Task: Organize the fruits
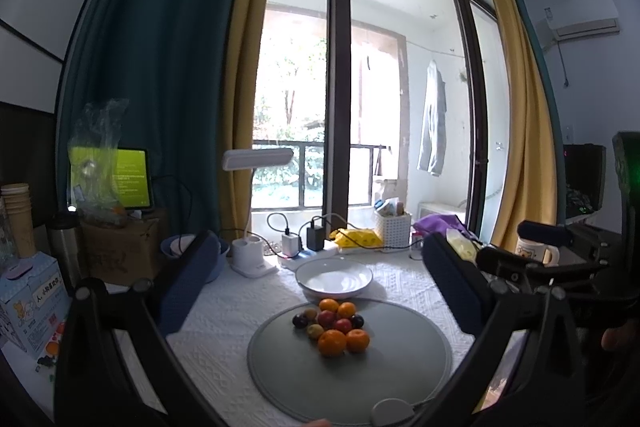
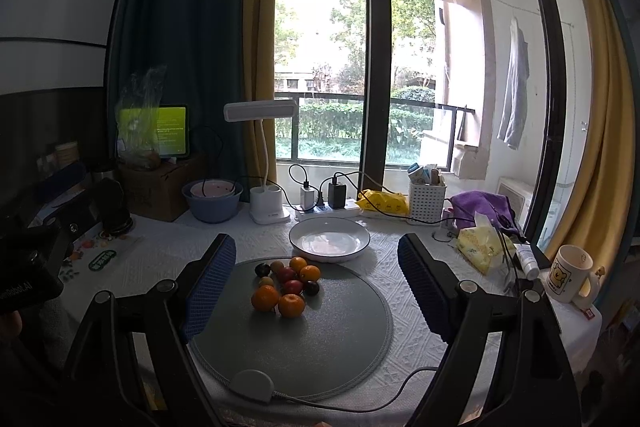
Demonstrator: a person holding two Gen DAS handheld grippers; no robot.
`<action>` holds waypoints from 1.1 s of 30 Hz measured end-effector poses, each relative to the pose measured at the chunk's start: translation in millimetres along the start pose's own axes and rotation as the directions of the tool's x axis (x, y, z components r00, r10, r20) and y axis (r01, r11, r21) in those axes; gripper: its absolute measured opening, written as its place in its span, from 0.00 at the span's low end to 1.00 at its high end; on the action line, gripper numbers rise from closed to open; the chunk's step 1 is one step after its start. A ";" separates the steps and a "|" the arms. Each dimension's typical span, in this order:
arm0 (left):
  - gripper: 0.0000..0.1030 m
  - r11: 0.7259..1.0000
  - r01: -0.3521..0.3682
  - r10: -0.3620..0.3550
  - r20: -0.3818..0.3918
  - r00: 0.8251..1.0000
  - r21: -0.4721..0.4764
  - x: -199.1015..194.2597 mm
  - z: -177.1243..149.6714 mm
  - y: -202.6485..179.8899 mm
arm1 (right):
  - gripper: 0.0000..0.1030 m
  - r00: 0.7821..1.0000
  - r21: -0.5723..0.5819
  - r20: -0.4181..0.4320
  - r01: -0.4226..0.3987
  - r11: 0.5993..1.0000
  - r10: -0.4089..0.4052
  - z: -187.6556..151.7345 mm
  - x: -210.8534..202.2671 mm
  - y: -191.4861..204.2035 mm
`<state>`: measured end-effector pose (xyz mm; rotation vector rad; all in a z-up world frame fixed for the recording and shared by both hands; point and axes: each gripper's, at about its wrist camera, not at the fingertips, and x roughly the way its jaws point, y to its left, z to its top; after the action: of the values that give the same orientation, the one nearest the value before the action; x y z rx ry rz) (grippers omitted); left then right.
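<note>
A: Where was the small pile of orange, red and dark purple fruits [image 2: 287, 285]?

B: Clustered on the round grey mat [image 2: 320, 347], just before the empty white ceramic plate [image 2: 329, 239] on the white-clothed worktop [image 2: 404, 339].

A: And the jaws?

B: The left gripper [image 1: 320, 291] and the right gripper [image 2: 316, 287] both stood spread wide, holding nothing.

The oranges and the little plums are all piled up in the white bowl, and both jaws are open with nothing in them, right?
Not quite. The white bowl is empty. The fruits are piled on the round grey mat in front of it, as the right wrist view shows clearly. The rest is right: the left gripper and the right gripper both have open jaws with nothing in them.
</note>
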<state>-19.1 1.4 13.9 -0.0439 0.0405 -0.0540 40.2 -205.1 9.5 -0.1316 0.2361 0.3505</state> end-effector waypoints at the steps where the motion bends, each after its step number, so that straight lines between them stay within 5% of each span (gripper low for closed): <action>1: 1.00 1.000 0.001 -0.001 -0.001 1.000 0.000 0.1 -0.1 -0.2 | 0.83 1.000 0.002 -0.001 -0.001 1.000 0.001 -0.2 0.3 -0.2; 33: 1.00 1.000 0.014 -0.014 0.010 1.000 -0.011 -4.4 -1.7 -1.1 | 0.83 1.000 -0.003 -0.009 -0.005 1.000 0.005 -0.5 1.0 4.5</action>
<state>-23.6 0.5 12.4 -0.0560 0.0308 -0.0679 39.4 -200.7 8.4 -0.1357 0.2452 0.3554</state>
